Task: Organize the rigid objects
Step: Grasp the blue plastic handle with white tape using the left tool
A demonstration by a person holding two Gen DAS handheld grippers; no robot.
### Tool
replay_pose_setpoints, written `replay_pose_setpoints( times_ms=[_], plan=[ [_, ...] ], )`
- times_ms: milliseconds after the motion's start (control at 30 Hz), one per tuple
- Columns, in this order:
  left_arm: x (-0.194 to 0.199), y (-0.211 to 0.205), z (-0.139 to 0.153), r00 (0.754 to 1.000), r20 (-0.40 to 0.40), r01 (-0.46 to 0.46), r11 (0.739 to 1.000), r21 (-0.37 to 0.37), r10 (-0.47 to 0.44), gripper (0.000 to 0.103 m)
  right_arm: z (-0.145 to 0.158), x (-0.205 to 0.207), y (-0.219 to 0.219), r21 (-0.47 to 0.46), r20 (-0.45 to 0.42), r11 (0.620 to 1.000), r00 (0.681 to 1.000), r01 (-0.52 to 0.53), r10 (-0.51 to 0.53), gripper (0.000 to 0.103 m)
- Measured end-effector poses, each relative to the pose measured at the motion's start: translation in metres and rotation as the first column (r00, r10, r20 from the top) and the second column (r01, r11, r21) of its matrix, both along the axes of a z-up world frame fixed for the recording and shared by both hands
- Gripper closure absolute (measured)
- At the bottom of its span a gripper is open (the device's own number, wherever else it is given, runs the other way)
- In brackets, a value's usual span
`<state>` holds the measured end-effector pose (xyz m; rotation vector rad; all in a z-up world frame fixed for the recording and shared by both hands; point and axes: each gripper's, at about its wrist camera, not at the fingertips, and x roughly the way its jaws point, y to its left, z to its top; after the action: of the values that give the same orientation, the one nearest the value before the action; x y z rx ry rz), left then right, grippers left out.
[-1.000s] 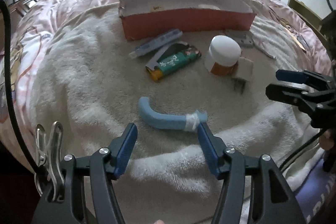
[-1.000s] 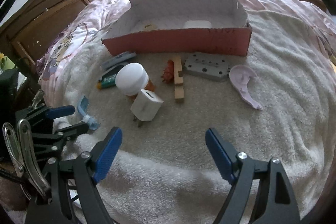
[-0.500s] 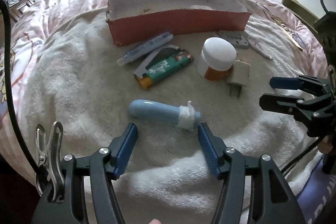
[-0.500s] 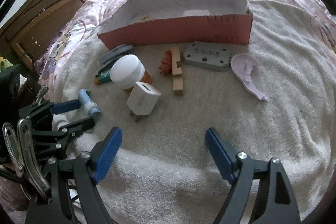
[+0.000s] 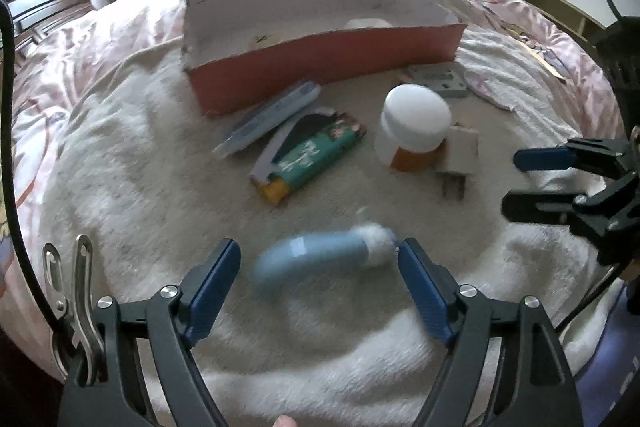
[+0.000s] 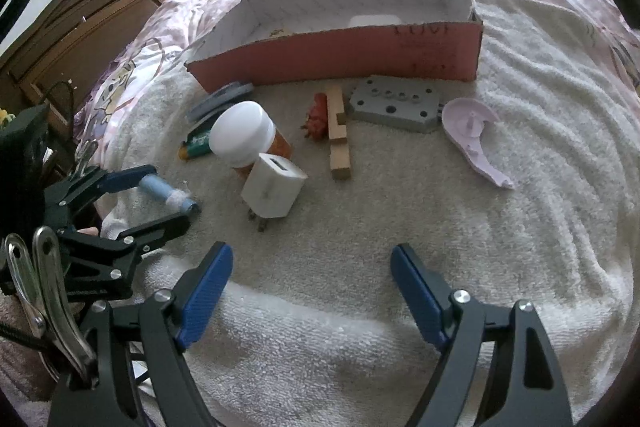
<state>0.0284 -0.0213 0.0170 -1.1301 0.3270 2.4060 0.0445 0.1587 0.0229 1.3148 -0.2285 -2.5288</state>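
Observation:
A light blue curved tube (image 5: 316,257) with a white taped end lies on the cream towel (image 5: 120,167), blurred by motion. My left gripper (image 5: 318,246) straddles it, and its jaws are opening. The right pad is close to the taped end; the left pad stands clear of the tube. From the right wrist view the left gripper (image 6: 171,195) and the tube (image 6: 158,185) sit at the far left. My right gripper (image 6: 312,251) hangs open over bare towel, nothing between its fingers. The red cardboard box (image 6: 340,55) stands open at the back.
On the towel lie a white-capped orange bottle (image 6: 240,135), a white charger (image 6: 274,187), a green pack (image 5: 316,155), a blue-grey case (image 5: 272,115), a wooden block (image 6: 338,139), a grey metal block (image 6: 394,103) and a lilac plastic piece (image 6: 472,131). A dark wooden headboard (image 6: 120,11) stands to the left.
The left jaws have spread wider. The blue tube has rolled and turned between them, and now lies closer to the pads. The right gripper has kept its place and opening.

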Motion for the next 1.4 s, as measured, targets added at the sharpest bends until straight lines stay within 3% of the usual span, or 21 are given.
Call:
replay_pose_setpoints(
  times_ms=[100, 233, 400, 467, 667, 833, 1233, 1300, 1400],
  plan=[
    [-0.004, 0.007, -0.001, 1.000, -0.022, 0.014, 1.000, -0.023, -0.014, 0.020, 0.000, 0.000, -0.001, 0.000, 0.001, 1.000, 1.000, 0.000, 0.000, 0.017],
    [-0.004, 0.010, -0.006, 1.000, 0.011, -0.011, 1.000, -0.021, 0.011, 0.020, -0.001, 0.000, -0.001, -0.002, -0.001, 1.000, 1.000, 0.001, -0.001, 0.017],
    [0.012, -0.012, 0.006, 0.980, 0.072, -0.190, 0.975, 0.115, 0.183, 0.020, -0.002, -0.001, -0.002, -0.002, 0.001, 1.000, 1.000, -0.002, 0.002, 0.017],
    [0.019, -0.017, 0.010, 0.974, 0.092, -0.221, 0.964, 0.150, 0.209, 0.020, -0.002, 0.000, -0.002, -0.004, 0.000, 1.000, 1.000, -0.001, 0.001, 0.017],
    [0.022, -0.006, 0.017, 0.955, 0.091, -0.293, 0.938, 0.186, 0.281, 0.020, -0.002, 0.000, -0.001, -0.007, -0.003, 1.000, 1.000, -0.003, 0.003, 0.017],
    [0.008, -0.003, 0.005, 0.924, 0.132, -0.377, 0.911, 0.166, 0.358, 0.020, -0.001, 0.002, 0.001, -0.012, -0.005, 1.000, 1.000, -0.005, 0.005, 0.017],
    [-0.009, -0.002, -0.005, 0.888, 0.177, -0.454, 0.868, 0.202, 0.424, 0.021, -0.002, 0.002, 0.002, -0.028, -0.005, 1.000, 1.000, -0.006, 0.005, 0.017],
    [-0.008, 0.001, -0.005, 0.883, 0.159, -0.466, 0.869, 0.167, 0.442, 0.035, -0.002, 0.002, 0.002, -0.028, -0.006, 1.000, 1.000, -0.005, 0.005, 0.017],
    [-0.006, -0.002, -0.004, 0.882, 0.155, -0.468, 0.868, 0.168, 0.445, 0.035, -0.002, 0.002, 0.002, -0.028, -0.006, 1.000, 1.000, -0.005, 0.005, 0.017]
  ],
)
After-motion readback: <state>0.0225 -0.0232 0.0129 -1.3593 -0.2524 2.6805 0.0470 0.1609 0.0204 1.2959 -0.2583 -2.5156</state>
